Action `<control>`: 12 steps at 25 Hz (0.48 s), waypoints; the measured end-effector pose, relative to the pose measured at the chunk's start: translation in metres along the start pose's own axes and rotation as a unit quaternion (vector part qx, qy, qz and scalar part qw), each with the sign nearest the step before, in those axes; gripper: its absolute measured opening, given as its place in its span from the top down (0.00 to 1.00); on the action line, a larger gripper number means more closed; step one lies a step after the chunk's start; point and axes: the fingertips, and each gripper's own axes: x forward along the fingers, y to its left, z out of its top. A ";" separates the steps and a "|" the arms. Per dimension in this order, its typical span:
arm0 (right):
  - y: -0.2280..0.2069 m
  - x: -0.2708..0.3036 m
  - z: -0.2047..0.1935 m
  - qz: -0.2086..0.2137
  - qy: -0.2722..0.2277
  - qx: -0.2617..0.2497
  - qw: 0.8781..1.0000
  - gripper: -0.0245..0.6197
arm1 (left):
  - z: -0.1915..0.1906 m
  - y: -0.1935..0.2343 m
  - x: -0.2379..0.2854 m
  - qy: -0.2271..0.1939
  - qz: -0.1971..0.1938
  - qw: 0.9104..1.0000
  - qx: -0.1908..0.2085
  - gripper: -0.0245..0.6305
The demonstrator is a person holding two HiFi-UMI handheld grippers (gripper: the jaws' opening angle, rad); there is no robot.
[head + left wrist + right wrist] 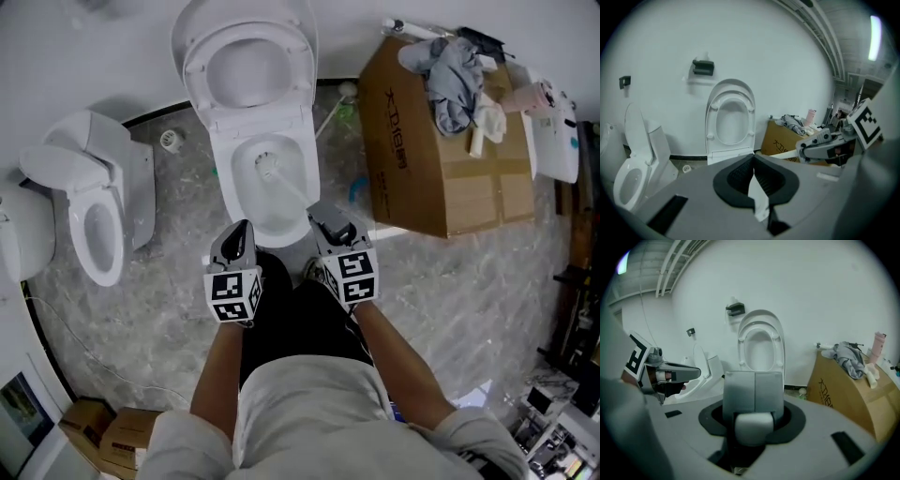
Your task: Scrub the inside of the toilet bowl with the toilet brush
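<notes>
The white toilet (225,141) stands with seat and lid raised against the wall. Inside its bowl (246,202) rests the white head of the toilet brush (268,168). The brush's handle slants back to my right gripper (324,216), which is shut on the handle's end (752,423) at the bowl's front right rim. My left gripper (242,227) hovers at the bowl's front left rim, jaws shut with nothing in them. In the left gripper view the raised seat (731,119) shows ahead, with the right gripper (824,144) off to the right.
A smaller white toilet (98,211) stands to the left. A cardboard box (422,169) with a grey cloth (453,75) and bottles on top sits close on the right. There is a floor drain (170,140) by the wall and small boxes (112,433) behind left.
</notes>
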 end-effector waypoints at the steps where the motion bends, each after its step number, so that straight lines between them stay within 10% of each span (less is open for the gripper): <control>1: 0.001 -0.012 0.003 0.001 -0.008 -0.001 1.000 0.73 | 0.006 -0.008 -0.009 -0.007 0.001 1.000 0.008 0.95; 12: 0.012 -0.158 0.050 0.011 -0.093 -0.028 0.995 0.73 | 0.073 -0.080 -0.123 -0.097 0.016 0.995 0.005 0.95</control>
